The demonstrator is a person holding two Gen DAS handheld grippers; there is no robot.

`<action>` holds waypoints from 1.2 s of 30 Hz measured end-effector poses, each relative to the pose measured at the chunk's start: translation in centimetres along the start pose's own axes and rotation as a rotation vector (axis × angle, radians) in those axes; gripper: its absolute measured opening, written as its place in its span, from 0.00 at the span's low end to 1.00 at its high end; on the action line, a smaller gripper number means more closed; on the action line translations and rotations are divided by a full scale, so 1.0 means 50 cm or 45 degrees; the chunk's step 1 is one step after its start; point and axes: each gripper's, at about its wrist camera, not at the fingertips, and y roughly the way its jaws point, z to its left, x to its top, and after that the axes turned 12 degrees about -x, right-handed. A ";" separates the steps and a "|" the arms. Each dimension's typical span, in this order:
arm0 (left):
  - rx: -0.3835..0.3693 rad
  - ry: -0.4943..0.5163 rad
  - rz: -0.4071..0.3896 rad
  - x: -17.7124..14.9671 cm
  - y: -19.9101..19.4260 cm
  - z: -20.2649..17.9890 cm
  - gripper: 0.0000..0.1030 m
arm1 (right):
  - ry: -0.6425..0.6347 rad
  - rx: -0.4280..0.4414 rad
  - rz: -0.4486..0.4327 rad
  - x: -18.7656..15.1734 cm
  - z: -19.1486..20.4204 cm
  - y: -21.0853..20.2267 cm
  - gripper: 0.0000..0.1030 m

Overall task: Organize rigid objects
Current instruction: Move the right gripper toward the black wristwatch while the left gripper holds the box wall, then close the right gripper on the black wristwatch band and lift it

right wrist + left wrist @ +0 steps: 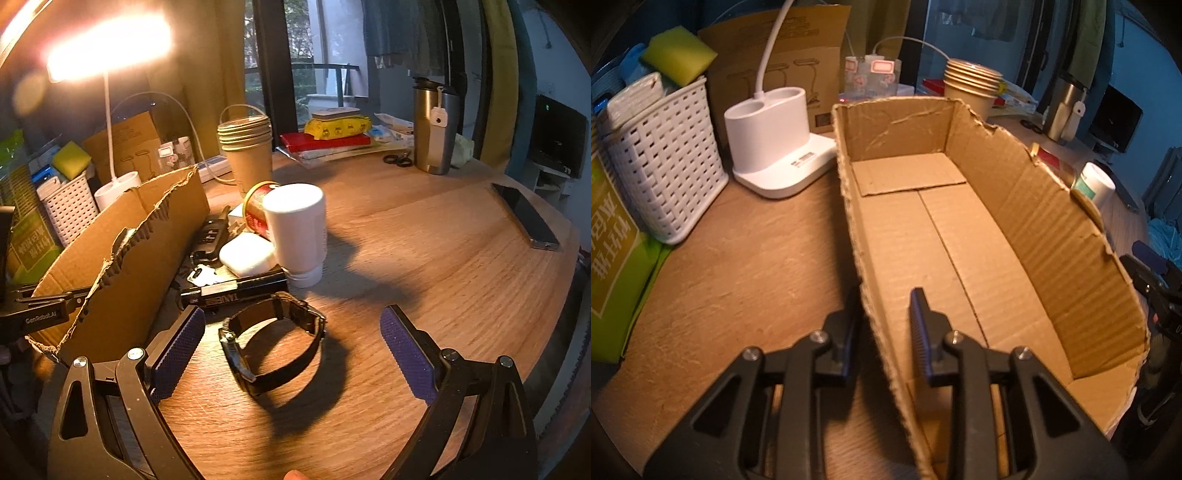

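My left gripper [882,306] straddles the near wall of the torn brown cardboard box [960,236]: one finger sits outside the wall, the other inside, with a visible gap between the inner pad and the card, so I read the fingers as partly parted rather than clamped. I judge this hold is meant to steady the light box so it won't slide on the wooden table [738,266] when things are dropped in. The box floor shows nothing in it yet.

My right gripper [291,343] has its fingers spread wide, one on either side of the black wristwatch with its strap looped closed [273,347], which stands on its edge on the table just beside the outer box wall. Neither pad touches the strap. The wide spread is there, I think, because the loop is broad and needs room before I close in.

Behind the watch lies a black marker-like tube with white lettering [236,290], and past that a white rounded case [247,258], a black car key fob [210,238], an upside-down white plastic bottle [299,232] and a red tin lying on its side [258,210]. They are clustered close against the box, probably so each is a short carry over the ragged wall.

The strap may flex or topple when squeezed, so I'd close slowly.
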 end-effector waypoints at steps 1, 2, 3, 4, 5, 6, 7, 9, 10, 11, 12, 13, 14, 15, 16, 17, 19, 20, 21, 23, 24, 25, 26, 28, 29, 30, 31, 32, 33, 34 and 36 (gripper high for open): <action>0.002 0.005 0.001 -0.002 0.000 0.000 0.26 | -0.005 0.001 0.002 -0.001 0.002 0.001 0.95; 0.007 0.012 0.001 -0.002 -0.001 -0.001 0.26 | -0.010 0.002 0.004 -0.002 0.004 0.004 0.95; 0.011 0.016 0.001 -0.005 -0.001 -0.002 0.26 | -0.011 0.002 0.007 -0.003 0.005 0.006 0.95; 0.016 0.025 0.001 -0.006 -0.002 -0.004 0.26 | -0.009 0.002 0.011 -0.004 0.005 0.009 0.95; 0.019 0.032 0.002 -0.007 -0.003 -0.006 0.26 | -0.008 0.001 0.016 -0.005 0.005 0.013 0.95; 0.024 0.037 0.001 -0.008 -0.004 -0.007 0.26 | -0.009 -0.002 0.022 -0.006 0.005 0.018 0.95; 0.029 0.049 0.003 -0.008 -0.004 -0.009 0.26 | -0.010 -0.008 0.030 -0.008 0.005 0.022 0.95; 0.035 0.060 0.003 -0.008 -0.004 -0.011 0.26 | -0.008 -0.006 0.029 -0.008 0.004 0.022 0.95; 0.035 0.059 0.004 -0.008 -0.004 -0.010 0.26 | -0.009 -0.005 0.028 -0.008 0.005 0.023 0.95; 0.035 0.057 0.004 -0.008 -0.003 -0.010 0.26 | -0.011 -0.009 0.033 -0.008 0.006 0.025 0.95; 0.039 0.054 0.003 -0.007 -0.004 -0.008 0.26 | -0.015 -0.019 0.043 -0.008 0.008 0.028 0.95; 0.041 0.039 0.001 -0.008 -0.005 -0.005 0.26 | -0.017 -0.032 0.048 -0.008 0.009 0.030 0.95; 0.040 0.021 0.000 -0.008 -0.005 0.000 0.27 | -0.021 -0.043 0.049 -0.007 0.012 0.031 0.95; 0.040 0.003 -0.002 -0.009 -0.007 0.003 0.27 | -0.032 -0.052 0.052 -0.007 0.015 0.033 0.95; 0.045 -0.016 -0.007 -0.012 -0.010 0.005 0.26 | -0.037 -0.057 0.056 -0.007 0.017 0.033 0.95; 0.049 -0.019 -0.009 -0.014 -0.011 0.004 0.27 | -0.042 -0.061 0.065 -0.007 0.018 0.036 0.95; 0.052 -0.018 -0.009 -0.015 -0.012 0.002 0.26 | -0.044 -0.061 0.096 -0.005 0.017 0.045 0.95; 0.053 -0.018 -0.009 -0.014 -0.012 0.002 0.26 | -0.044 -0.060 0.107 -0.004 0.017 0.049 0.95; 0.053 -0.020 -0.009 -0.014 -0.012 0.002 0.26 | -0.043 -0.060 0.109 -0.005 0.016 0.050 0.95; 0.054 -0.023 -0.009 -0.014 -0.012 0.003 0.27 | -0.045 -0.062 0.112 -0.006 0.017 0.050 0.95; 0.056 -0.021 -0.009 -0.014 -0.012 0.002 0.27 | -0.046 -0.066 0.115 -0.006 0.017 0.051 0.95; 0.061 -0.014 -0.009 -0.015 -0.013 0.000 0.27 | -0.048 -0.071 0.118 -0.007 0.018 0.051 0.95; 0.061 -0.011 -0.008 -0.014 -0.012 -0.001 0.27 | -0.054 -0.075 0.123 -0.007 0.019 0.053 0.95; 0.063 -0.006 -0.007 -0.012 -0.010 -0.004 0.28 | -0.066 -0.080 0.134 -0.007 0.022 0.056 0.95; 0.065 0.000 -0.006 -0.012 -0.009 -0.006 0.28 | -0.070 -0.083 0.137 -0.006 0.025 0.058 0.95; 0.067 0.007 -0.005 -0.011 -0.008 -0.008 0.28 | -0.077 -0.088 0.141 -0.006 0.027 0.059 0.95; 0.070 0.011 -0.005 -0.011 -0.008 -0.010 0.28 | -0.083 -0.091 0.142 -0.007 0.028 0.059 0.94; 0.070 0.013 -0.005 -0.010 -0.007 -0.010 0.28 | -0.087 -0.092 0.140 -0.008 0.029 0.059 0.93; 0.071 0.013 -0.005 -0.010 -0.007 -0.010 0.28 | -0.090 -0.090 0.144 -0.009 0.031 0.062 0.87; 0.071 0.014 -0.005 -0.009 -0.006 -0.010 0.28 | -0.095 -0.086 0.149 -0.010 0.032 0.064 0.81; 0.069 0.015 -0.004 -0.008 -0.006 -0.010 0.28 | -0.110 -0.092 0.157 -0.012 0.034 0.068 0.73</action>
